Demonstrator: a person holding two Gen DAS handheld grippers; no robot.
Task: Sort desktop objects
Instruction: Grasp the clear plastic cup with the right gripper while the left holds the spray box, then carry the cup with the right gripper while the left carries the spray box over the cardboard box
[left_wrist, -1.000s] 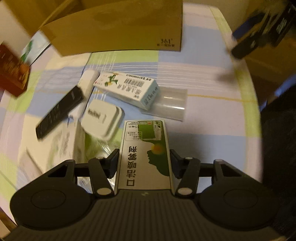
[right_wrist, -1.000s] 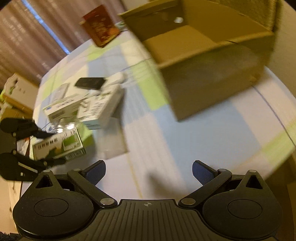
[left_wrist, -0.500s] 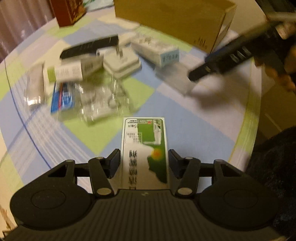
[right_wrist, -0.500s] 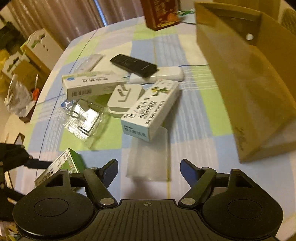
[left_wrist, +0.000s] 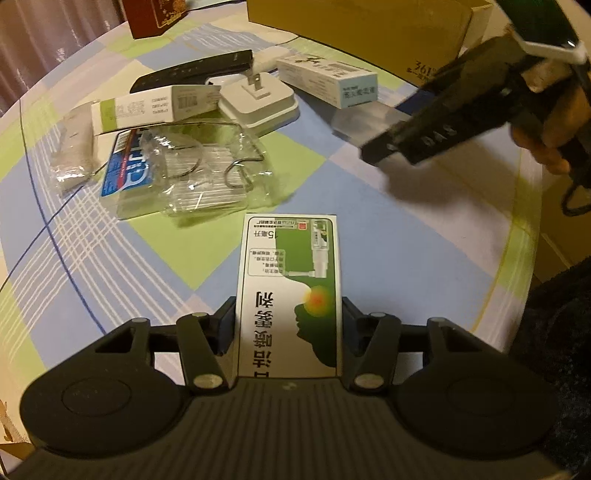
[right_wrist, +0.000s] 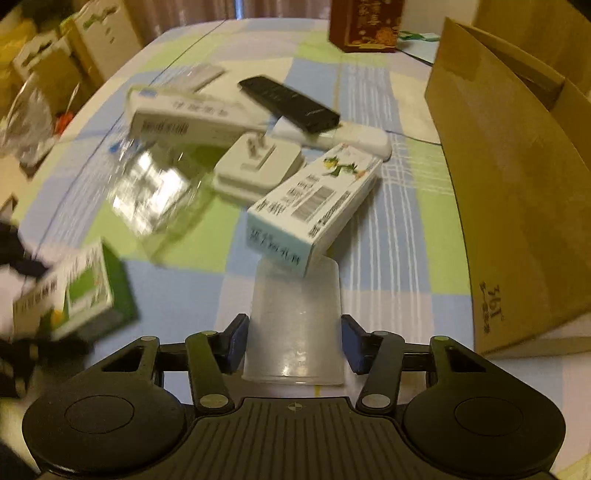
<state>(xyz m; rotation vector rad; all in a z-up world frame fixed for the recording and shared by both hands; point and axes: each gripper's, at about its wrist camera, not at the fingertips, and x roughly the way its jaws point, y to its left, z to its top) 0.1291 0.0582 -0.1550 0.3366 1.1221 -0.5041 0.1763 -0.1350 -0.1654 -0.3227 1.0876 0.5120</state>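
Cardboard box (right_wrist: 509, 192): it stood open at the table's right, near the clutter; I judged it the likely sorting bin, and your carried item could have clipped its near wall if swung in low.
Table (left_wrist: 424, 251): round, under a blue, green and white check cloth; the cloth could have dragged with anything slid across it.
Room: dim and yellow-lit, curtains behind, cartons and bags stacked beyond the table's far-left edge in the right wrist view.
Medicine box (right_wrist: 314, 206): its near end overhung the plastic cup (right_wrist: 295, 325) and appeared to rest on it; lifting the cup could have tipped this box.
Spray box (left_wrist: 291, 291): you held it clamped in the left gripper (left_wrist: 288, 325), off the table at its near side; a short hold by one end risked it pivoting.
Right gripper (right_wrist: 293, 341): its pads flanked the lying cup, close to its sides; I could not tell whether they had closed on it.
Cup risk: thin, clear wall, likely to buckle or squirt out under a hard squeeze.
Charger (right_wrist: 258, 168): prongs up, well clear.
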